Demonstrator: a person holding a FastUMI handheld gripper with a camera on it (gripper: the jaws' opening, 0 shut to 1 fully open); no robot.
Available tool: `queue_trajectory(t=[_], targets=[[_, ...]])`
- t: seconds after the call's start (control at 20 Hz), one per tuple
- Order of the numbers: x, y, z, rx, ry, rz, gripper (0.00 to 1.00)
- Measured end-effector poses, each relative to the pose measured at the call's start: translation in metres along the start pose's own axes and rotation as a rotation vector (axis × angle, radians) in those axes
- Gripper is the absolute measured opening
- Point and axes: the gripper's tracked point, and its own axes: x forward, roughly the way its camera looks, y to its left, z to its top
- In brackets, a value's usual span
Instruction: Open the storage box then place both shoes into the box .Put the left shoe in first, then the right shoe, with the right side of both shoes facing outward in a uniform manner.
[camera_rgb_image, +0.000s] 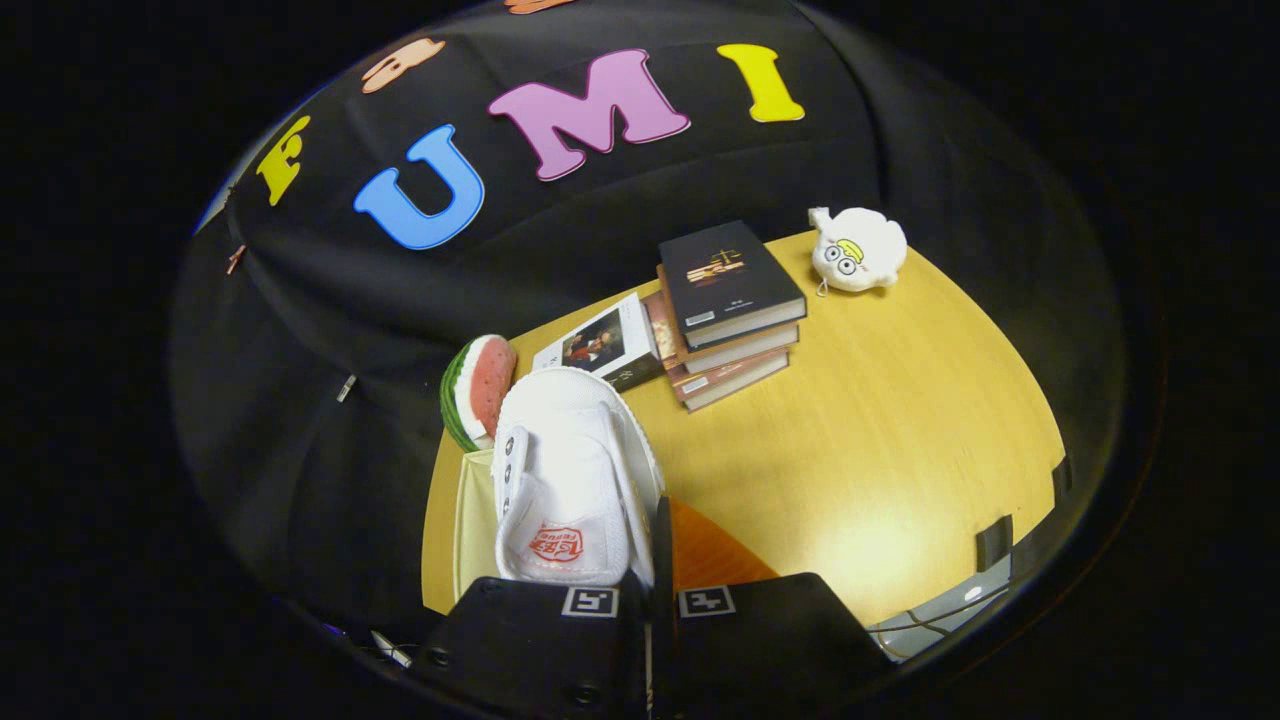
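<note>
Carrying a shoe (570, 480) toward the box (474, 520).

My gripper (648, 590) is pinching the shoe's side wall, fingers nearly together, shoe hanging just over the box's pale rim beside an orange flap (710, 555). Which shoe, I am not seeing. Next I am judging a careful lowering, clear of the watermelon toy (478, 388) and books (730, 310) beyond.
</note>
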Motion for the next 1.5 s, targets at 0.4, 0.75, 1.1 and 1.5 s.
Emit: queue_trajectory(t=[0.4,0.75,1.1,1.5], targets=[[0.067,0.036,-0.056,-0.102,0.081,-0.129,0.08],[0.091,0.047,-0.069,-0.126,0.043,-0.141,0.30],[0.065,0.057,-0.064,-0.181,-0.017,-0.103,1.00],[-0.008,0.002,0.018,-0.226,-0.262,-0.123,0.99]])
